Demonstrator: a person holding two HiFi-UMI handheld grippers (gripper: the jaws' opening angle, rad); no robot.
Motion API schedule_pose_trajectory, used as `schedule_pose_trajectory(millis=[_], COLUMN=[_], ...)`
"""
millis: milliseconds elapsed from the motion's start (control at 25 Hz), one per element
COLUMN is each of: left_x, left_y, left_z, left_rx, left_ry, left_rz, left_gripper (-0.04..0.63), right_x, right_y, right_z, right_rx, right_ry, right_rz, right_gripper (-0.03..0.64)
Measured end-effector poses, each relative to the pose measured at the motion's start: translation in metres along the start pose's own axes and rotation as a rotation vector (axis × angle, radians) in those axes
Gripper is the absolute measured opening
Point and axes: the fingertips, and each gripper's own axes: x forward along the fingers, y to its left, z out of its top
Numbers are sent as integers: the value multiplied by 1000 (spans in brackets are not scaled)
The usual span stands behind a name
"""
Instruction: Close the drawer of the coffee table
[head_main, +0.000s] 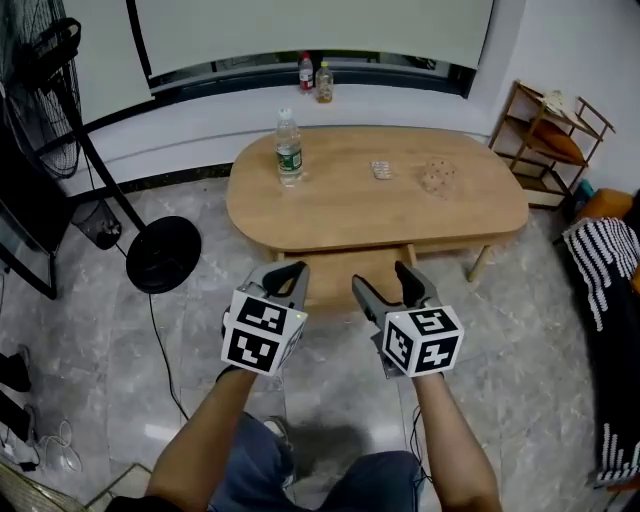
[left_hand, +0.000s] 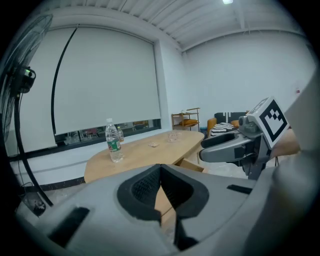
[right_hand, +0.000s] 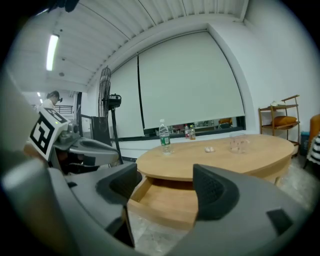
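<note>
An oval wooden coffee table (head_main: 370, 205) stands ahead of me, and its drawer (head_main: 345, 270) is pulled out towards me under the near edge. Both grippers hover side by side in front of the drawer, short of it. My left gripper (head_main: 288, 275) is shut, its pads meeting with nothing between them (left_hand: 160, 172). My right gripper (head_main: 383, 280) is open and empty. In the right gripper view the open drawer (right_hand: 170, 200) shows through the gap between its jaws (right_hand: 167, 187). The left gripper view catches only a corner of the drawer (left_hand: 192, 165).
A water bottle (head_main: 289, 150), a blister pack (head_main: 382, 170) and a clear small item (head_main: 437, 175) sit on the table top. A standing fan's round base (head_main: 163, 255) is on the floor at left. A wooden shelf (head_main: 550, 130) and striped fabric (head_main: 605, 260) are at right.
</note>
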Motion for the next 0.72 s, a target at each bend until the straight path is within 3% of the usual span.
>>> schedule_pose_trajectory(millis=[360,720], left_x=[26,33], left_y=[-10,-30], left_z=[-83,-107], left_rx=[-23,-14], left_ry=[-25,-74], left_rz=[59,60], left_gripper=[3,3], right_x=[20,23], right_y=[-7,-7], right_z=[-81,-117], right_rx=[-74,-48], right_ry=[-10,-54], right_rz=[29,38], right_gripper=[347,357])
